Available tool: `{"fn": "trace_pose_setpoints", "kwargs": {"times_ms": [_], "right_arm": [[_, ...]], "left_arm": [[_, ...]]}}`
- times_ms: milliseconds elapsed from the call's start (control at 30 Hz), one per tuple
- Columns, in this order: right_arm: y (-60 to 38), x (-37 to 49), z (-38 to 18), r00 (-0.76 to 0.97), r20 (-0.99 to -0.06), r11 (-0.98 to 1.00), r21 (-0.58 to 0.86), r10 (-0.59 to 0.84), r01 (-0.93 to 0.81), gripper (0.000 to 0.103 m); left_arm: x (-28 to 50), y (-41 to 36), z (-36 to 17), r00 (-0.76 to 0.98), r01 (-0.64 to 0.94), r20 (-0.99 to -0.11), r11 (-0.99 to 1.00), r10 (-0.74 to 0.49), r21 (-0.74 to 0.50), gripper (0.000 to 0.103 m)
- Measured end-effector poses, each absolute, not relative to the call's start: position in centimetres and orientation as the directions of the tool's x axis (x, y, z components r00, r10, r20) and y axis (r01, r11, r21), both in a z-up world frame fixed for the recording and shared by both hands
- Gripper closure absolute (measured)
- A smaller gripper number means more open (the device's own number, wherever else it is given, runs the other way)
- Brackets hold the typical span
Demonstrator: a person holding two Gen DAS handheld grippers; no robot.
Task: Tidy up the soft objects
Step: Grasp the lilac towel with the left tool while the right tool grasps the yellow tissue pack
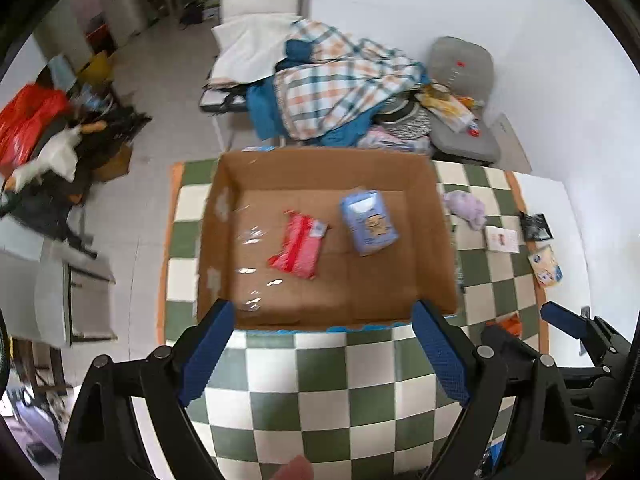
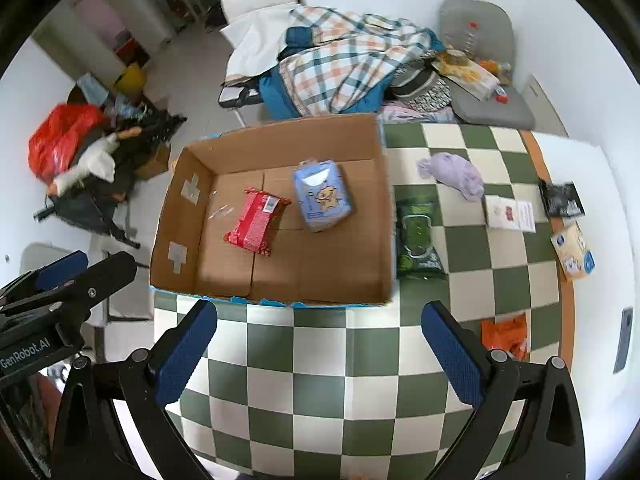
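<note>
A: We're looking down on a table under a green-and-white checked cloth, with an open brown cardboard box sitting on it. Our left gripper has its blue-padded jaws wide apart, nothing between them; our right gripper is spread just as wide, also empty.

B: Agreed. Inside the box we've got two soft packs: a red crinkly plastic packet with a small white barcode label, and beside it a light-blue tissue pack with a tan cartoon figure printed on it. They lie near each other, not touching.

A: Outside the box, just beside its right wall, a dark green printed pouch lies flat. Further right we see a crumpled lilac cloth, a white printed card, a black glossy sachet, a yellow-and-blue packet and an orange plastic bag.

B: Can we read anything?

A: Only "GenRobot.AI" on the left gripper's body in the right wrist view. The text on the packs and the card is too small for us.
</note>
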State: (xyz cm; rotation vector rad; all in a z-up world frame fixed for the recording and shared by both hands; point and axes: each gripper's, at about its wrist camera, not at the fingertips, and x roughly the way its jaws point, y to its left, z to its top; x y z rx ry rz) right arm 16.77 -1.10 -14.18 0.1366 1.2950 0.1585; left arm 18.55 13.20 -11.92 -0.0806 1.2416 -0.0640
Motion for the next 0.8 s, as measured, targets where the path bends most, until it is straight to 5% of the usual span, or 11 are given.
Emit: {"fn": "trace_pose_setpoints", "kwargs": {"times_ms": [167, 433, 800], "right_arm": [[-8.4, 16.4, -13.6, 0.276, -0.945, 0.976, 0.206, 0.177, 0.077, 0.0], [-27.2, 18.5, -15.6, 0.232, -0.971, 0.945, 0.128, 0.058, 0.3, 0.0], [-43.9, 27.2, -27.6, 0.001, -1.0, 0.977, 0.017, 0.017, 0.214, 0.0]], "left_arm": [[21.3, 6.3, -11.4, 0.294, 0.12, -0.948, 0.988, -0.125, -0.093, 0.013], [29.3, -6.5, -16.5, 0.043, 0.119, -0.956, 0.952, -0.291, -0.284, 0.013], [37.5, -14.9, -29.6, -0.177, -0.052, -0.956, 0.972, -0.233, -0.227, 0.013]]}}
